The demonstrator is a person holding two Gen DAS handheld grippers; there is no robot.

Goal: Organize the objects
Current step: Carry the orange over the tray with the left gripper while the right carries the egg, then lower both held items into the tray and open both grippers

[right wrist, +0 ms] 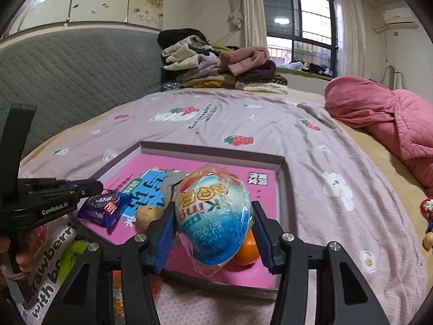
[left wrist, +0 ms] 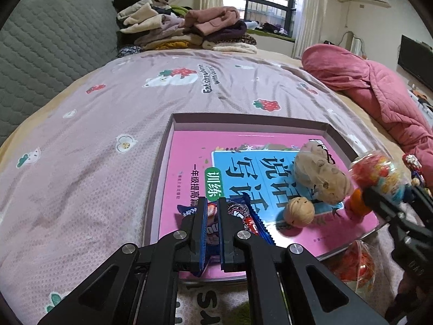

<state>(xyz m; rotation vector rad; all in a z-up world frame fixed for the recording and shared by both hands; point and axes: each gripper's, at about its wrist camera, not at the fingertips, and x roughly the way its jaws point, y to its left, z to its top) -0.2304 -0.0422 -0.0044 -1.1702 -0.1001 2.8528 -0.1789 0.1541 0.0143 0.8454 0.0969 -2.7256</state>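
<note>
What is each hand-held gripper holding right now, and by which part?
Left hand-held gripper: blue snack packet, pinched at its near end. Right hand-held gripper: wrapped toy egg, clamped across its sides.

The bed [left wrist: 108,140] fills most of both views, covered by a mauve sheet [right wrist: 243,124] printed with strawberries and bears. A shallow tray [left wrist: 173,119] lies on the sheet at lower centre. A pile of folded clothes [left wrist: 184,29] sits on the bed at upper centre, against the grey quilted headboard [left wrist: 48,43]. A pink quilt [left wrist: 373,86] lies bunched at the right edge.
</note>
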